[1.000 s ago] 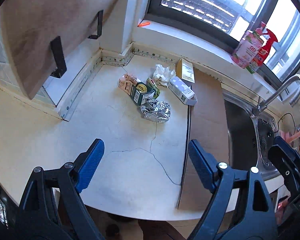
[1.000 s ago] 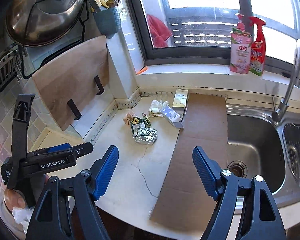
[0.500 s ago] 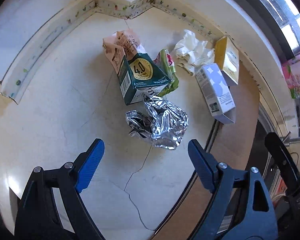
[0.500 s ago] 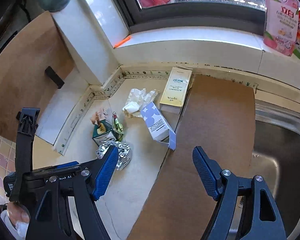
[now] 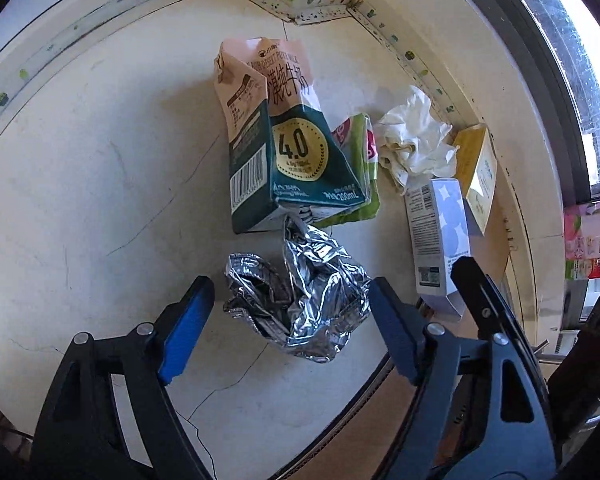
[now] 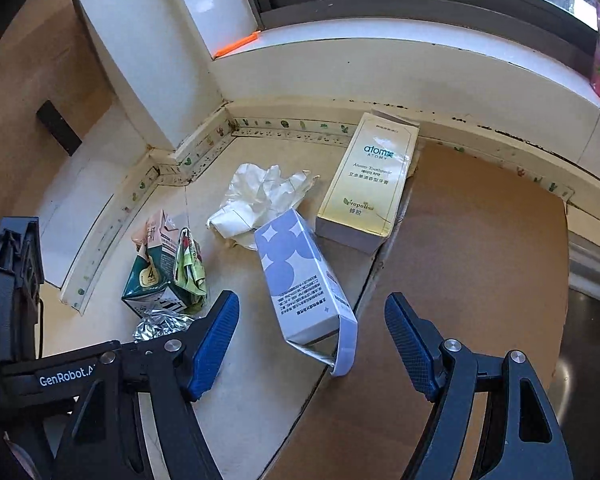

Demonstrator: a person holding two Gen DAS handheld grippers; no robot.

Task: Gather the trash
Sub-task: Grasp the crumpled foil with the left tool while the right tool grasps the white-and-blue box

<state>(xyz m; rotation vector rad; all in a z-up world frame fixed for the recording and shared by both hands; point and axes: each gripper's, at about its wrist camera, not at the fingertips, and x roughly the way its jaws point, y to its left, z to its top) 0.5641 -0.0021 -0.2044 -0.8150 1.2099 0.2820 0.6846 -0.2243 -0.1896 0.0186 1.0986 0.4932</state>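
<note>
Both grippers have been brought down close over the trash pile, which now fills each view. The left gripper (image 5: 290,330) is held wide open, its blue pads set on either side of the crumpled foil (image 5: 300,300), with the right pad just at the foil's edge and a gap seen beside the left pad; nothing is gripped. Just beyond the foil, the green milk carton (image 5: 284,152) is seen lying on the table (image 5: 100,160), touching the foil's far edge, and a flattened green pouch (image 5: 360,172) is tucked against its right side. The white tissue (image 5: 414,140) is found further right, near the wall trim.

The right gripper (image 6: 312,344) is likewise spread open and empty, and it is hung over the open end of the lilac box (image 6: 300,280), which lies between its pads without being touched. The yellow toothpaste box (image 6: 370,184) is seen beyond, resting partly on the brown cardboard sheet (image 6: 480,260) that covers the table's right part. The tissue is also caught in this view between the two boxes and the carton, and the left gripper's black frame is seen at lower left.
</note>
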